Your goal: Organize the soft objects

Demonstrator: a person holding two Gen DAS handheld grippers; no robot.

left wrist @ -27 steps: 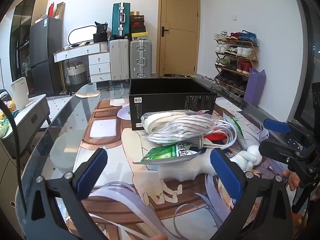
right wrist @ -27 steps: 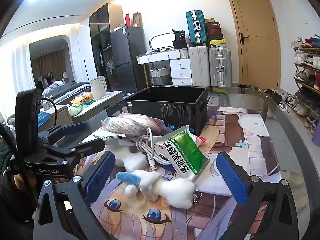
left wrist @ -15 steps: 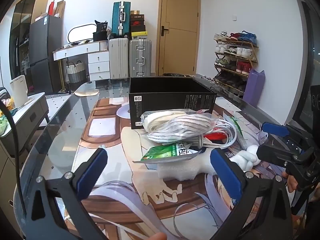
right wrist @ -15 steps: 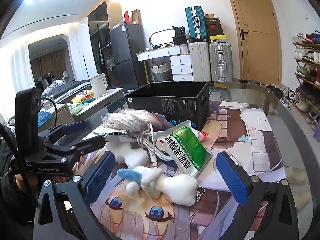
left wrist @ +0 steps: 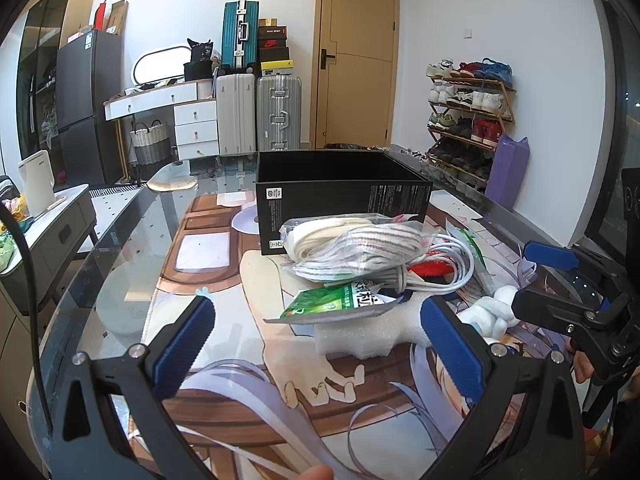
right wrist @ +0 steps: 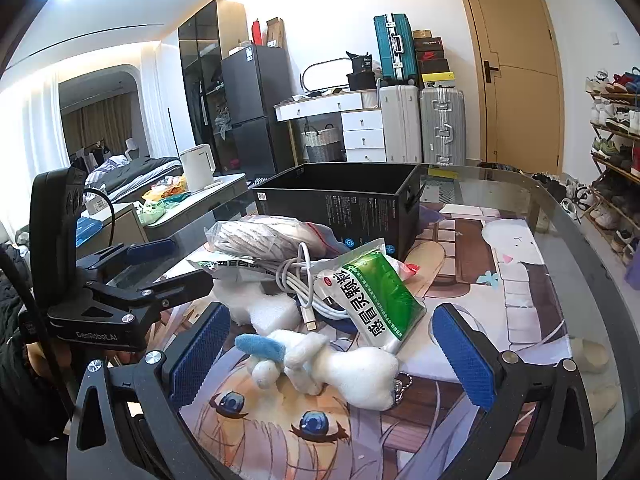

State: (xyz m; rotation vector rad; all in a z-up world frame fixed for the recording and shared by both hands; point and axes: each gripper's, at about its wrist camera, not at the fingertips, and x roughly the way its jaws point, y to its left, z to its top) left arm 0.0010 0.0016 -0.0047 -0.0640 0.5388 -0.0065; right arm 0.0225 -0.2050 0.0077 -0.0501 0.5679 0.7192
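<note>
Nothing has shifted — plush toy (right wrist: 336,364) lies between the wide-open right hand-held gripper (right wrist: 330,350).

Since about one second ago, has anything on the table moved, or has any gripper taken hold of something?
Almost nothing changed. The right gripper crept slightly nearer the white plush toy, which now shows a little lower between its fingers. Nothing was taken hold of or let go. The left gripper stayed open above the foam block; the pile and the black box lie as before.

Left tongs (left wrist: 316,336) wide apart, empty, above foam block (left wrist: 356,334), green packet (left wrist: 336,300)
</note>
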